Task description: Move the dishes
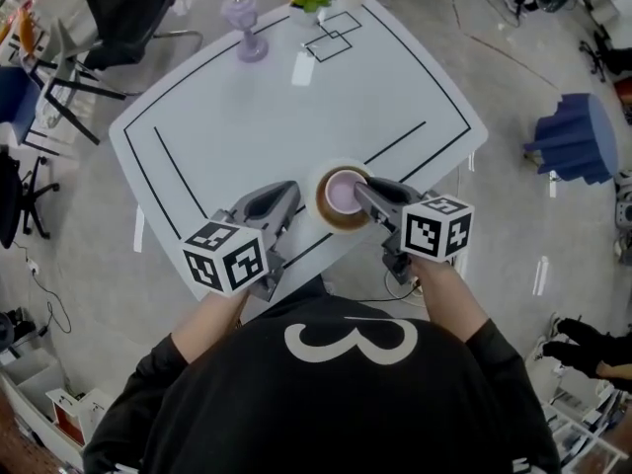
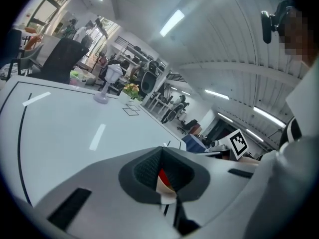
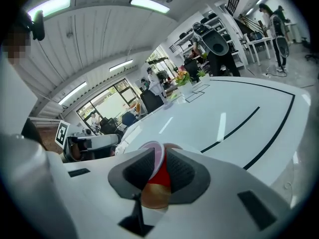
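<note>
Head view: a lilac bowl [image 1: 343,192] nests in a brown bowl [image 1: 341,224] on a white plate [image 1: 313,180]; the right gripper [image 1: 363,194] pinches the bowls' rim, and the left gripper [image 1: 292,197], jaws nearly together, sits at the plate's edge, hold unclear

bowl [image 1: 343,194] near rim hidden behind right tongs [image 1: 363,196], sliver [image 2: 165,184] between left tongs [image 2: 162,171] unidentifiable

On table [image 1: 296,117], bowl [image 1: 343,194] seemingly on plate [image 1: 331,165], nearside; goblet [image 1: 244,28] behind.

The desk [image 1: 296,117] is white with thin black lines. The bowl [image 1: 343,197] is brown outside, lilac inside. The left hand-held gripper [image 1: 289,194] and right hand-held gripper [image 1: 363,191] are grey, with black-and-white square markers [image 1: 225,257]. The goblet [image 1: 244,28] is lilac.
</note>
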Motion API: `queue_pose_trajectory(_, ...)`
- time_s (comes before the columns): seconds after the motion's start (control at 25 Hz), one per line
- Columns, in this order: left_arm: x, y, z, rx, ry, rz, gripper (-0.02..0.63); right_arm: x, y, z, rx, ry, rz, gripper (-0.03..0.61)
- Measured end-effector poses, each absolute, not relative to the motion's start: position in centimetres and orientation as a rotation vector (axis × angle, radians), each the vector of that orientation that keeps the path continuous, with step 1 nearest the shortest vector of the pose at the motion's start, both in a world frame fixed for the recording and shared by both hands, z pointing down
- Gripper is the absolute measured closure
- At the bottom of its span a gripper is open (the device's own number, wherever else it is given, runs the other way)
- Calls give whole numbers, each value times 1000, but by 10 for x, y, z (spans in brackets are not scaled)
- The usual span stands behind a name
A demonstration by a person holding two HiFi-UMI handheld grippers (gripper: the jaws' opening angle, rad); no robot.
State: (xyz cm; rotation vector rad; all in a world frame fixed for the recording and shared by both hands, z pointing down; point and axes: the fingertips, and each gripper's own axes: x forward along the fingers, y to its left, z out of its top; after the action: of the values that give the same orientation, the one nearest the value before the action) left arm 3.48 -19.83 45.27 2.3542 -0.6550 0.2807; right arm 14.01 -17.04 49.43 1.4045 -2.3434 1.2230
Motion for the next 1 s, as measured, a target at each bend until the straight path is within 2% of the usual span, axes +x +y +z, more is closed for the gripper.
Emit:
queue_pose_trajectory(0.12,34,-206,464,2316,-620,269,611,139,-170,494,1419,-2327,1211,538)
queue_pose_trajectory(0.72,17,-233,495,2214,-609,236,611,155,-198,420,1442,-2448,1045,541)
queue_pose_trajectory(1.0,16,-237,487,2196,-734,196,611,171,-242,421,1380,-2497,1017,541)
